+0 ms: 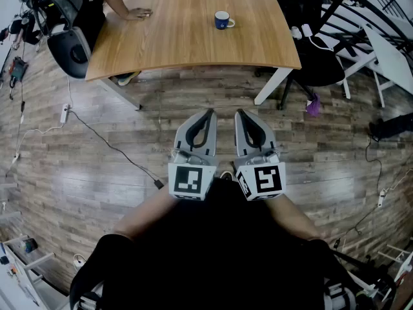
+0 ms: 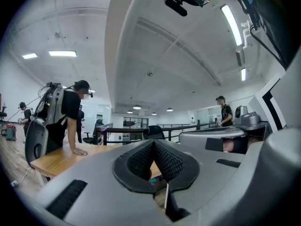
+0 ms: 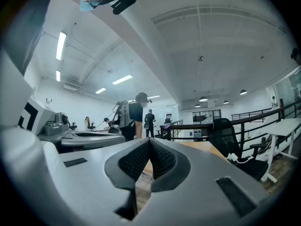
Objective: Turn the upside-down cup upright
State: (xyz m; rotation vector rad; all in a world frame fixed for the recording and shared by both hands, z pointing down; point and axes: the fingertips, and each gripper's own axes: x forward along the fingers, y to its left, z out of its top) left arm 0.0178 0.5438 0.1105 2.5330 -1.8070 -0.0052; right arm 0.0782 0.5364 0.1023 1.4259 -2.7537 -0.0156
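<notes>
Cup (image 1: 223, 20), blue, upright on wood tbl (image 1: 181, 41).

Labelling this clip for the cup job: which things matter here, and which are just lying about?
Job: blue cup; wooden table; left gripper and right gripper, both shut, empty.
Lying about: chair; floor power strip; cable; bystander's hand on the table.
</notes>
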